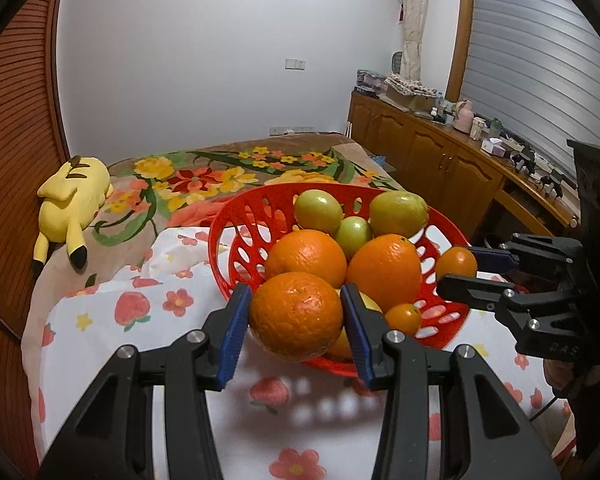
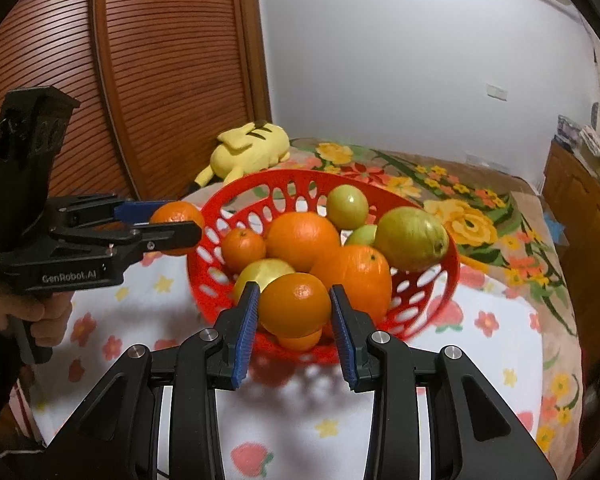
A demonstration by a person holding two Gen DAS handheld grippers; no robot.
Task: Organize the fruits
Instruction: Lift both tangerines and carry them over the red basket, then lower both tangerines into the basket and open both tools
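Red plastic basket (image 1: pixel 236 240), perforated wall, set on white strawberry-print cloth (image 1: pixel 140 320) over a floral bedspread (image 1: pixel 204 176). Left gripper (image 1: pixel 296 316) clamped on a large orange (image 1: pixel 296 316), dimpled and glossy, held just above the basket's near rim. Right gripper (image 2: pixel 294 316) clamped on a smaller tangerine (image 2: pixel 294 306), smooth-skinned, likewise held at the near rim. In the basket, counted from the right wrist view: two large oranges (image 2: pixel 302 240), three green fruits (image 2: pixel 410 238), one yellow fruit (image 2: pixel 264 274), one small tangerine (image 2: pixel 243 250); a further small orange fruit partly hidden below. Yellow plush toy (image 1: pixel 74 200) lying on the bed, well apart.
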